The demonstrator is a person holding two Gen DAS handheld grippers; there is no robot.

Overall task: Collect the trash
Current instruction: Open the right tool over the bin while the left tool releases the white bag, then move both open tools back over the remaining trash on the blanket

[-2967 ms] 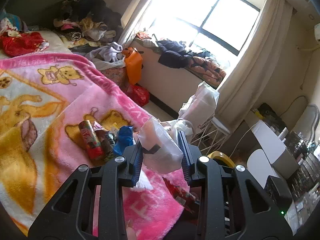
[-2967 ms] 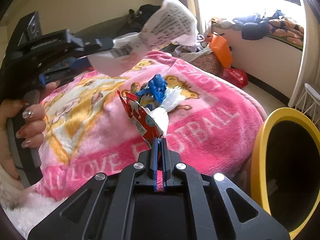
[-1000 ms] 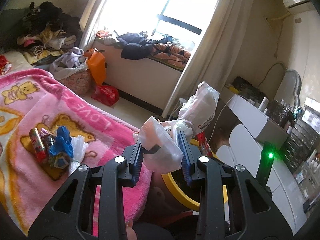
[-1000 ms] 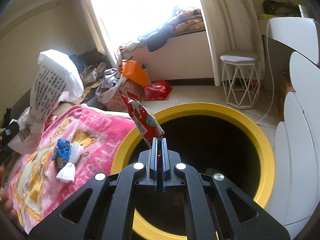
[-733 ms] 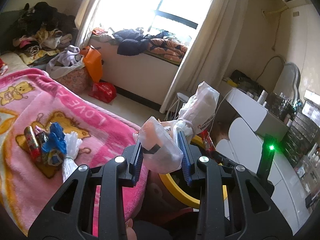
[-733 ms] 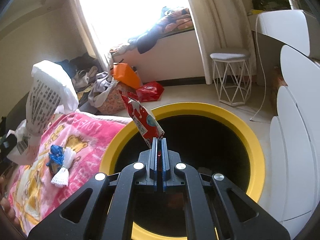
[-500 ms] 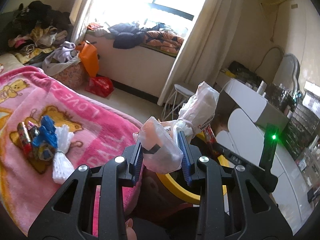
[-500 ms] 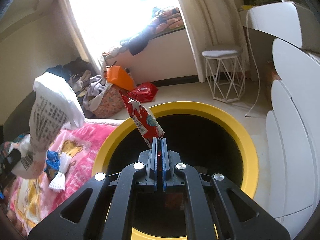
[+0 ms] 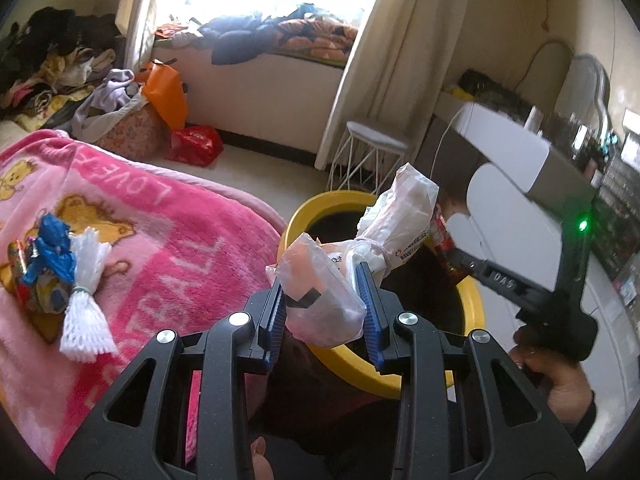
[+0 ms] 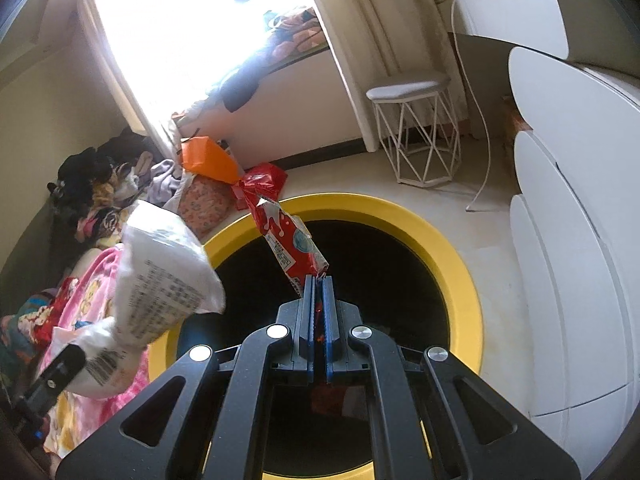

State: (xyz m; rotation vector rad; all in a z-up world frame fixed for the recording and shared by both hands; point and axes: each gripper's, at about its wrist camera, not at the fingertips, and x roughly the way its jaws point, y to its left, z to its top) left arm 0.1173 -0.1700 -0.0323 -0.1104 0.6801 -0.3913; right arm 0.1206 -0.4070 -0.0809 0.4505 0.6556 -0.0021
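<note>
Trash in both grippers, poised over a yellow-rimmed bin point(image 10: 460, 264) on the floor beside a bed. Right gripper point(image 10: 317, 280) is pinched tight on the bottom edge of a red snack wrapper point(image 10: 286, 236), which stands up above the bin's dark opening. Left gripper point(image 9: 322, 276) is clamped on a crumpled white plastic bag point(image 9: 320, 280) near the bin's rim. More scraps, a blue wrapper point(image 9: 54, 254) and white foam netting point(image 9: 86, 304), lie on the pink blanket point(image 9: 168, 264) toward its left edge. Wrapper and bag look light, limp and slippery; a firm pinch on a bunched edge probably suits them best.
</note>
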